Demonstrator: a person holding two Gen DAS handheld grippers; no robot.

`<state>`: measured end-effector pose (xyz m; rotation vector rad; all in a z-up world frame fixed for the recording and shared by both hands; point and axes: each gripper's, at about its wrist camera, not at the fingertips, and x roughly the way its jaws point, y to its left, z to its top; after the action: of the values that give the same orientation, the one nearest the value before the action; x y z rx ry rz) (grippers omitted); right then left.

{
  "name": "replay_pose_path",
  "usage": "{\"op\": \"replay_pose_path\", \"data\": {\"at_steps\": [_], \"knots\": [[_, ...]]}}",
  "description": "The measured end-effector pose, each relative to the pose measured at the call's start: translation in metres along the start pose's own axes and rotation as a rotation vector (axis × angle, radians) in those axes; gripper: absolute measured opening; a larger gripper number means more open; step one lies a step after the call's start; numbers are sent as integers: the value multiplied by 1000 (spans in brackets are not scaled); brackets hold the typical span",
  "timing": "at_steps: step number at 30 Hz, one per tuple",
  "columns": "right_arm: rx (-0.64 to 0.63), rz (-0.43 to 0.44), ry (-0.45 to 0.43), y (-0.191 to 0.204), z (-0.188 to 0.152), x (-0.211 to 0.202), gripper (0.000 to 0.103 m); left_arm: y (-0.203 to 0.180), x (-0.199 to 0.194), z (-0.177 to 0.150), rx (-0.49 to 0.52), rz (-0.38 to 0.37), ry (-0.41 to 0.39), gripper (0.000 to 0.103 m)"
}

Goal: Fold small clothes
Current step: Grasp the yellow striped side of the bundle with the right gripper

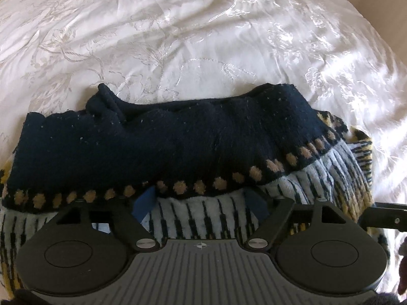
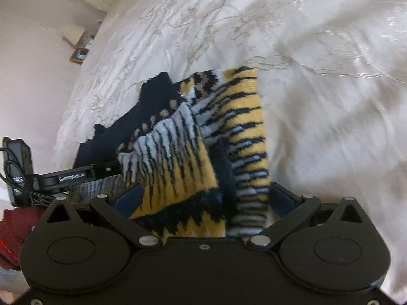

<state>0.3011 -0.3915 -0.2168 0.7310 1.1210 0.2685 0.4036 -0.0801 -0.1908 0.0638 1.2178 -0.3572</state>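
Observation:
A small knitted sweater (image 1: pixel 178 137), navy with tan dots and white, black and yellow stripes, lies bunched on the white bedspread (image 1: pixel 178 38). My left gripper (image 1: pixel 203 203) has its blue fingers (image 1: pixel 146 200) pushed under the sweater's hem, fabric between them; the tips are hidden. In the right wrist view the sweater's yellow striped part (image 2: pixel 193 167) is lifted and draped over my right gripper (image 2: pixel 203 198), between its blue fingers (image 2: pixel 127 199). The left gripper's body (image 2: pixel 71 175) shows at the left there.
The embroidered white bedspread (image 2: pixel 318 101) stretches all around. A wall and a small framed picture (image 2: pixel 78 55) stand beyond the bed's left side. Something red (image 2: pixel 12 231) lies at the lower left.

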Motion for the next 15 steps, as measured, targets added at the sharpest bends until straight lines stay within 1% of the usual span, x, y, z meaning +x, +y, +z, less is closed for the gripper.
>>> {"op": "replay_pose_path", "data": {"at_steps": [5, 7, 10, 15], "knots": [[28, 78, 28, -6, 10, 10, 103, -3, 1, 1, 6, 15, 3, 79], [43, 95, 33, -8, 13, 12, 103, -3, 1, 1, 6, 19, 6, 79], [50, 102, 48, -8, 16, 14, 103, -3, 2, 2, 7, 27, 13, 81], [-3, 75, 66, -1, 17, 16, 103, -5, 1, 4, 9, 32, 22, 81]]}}
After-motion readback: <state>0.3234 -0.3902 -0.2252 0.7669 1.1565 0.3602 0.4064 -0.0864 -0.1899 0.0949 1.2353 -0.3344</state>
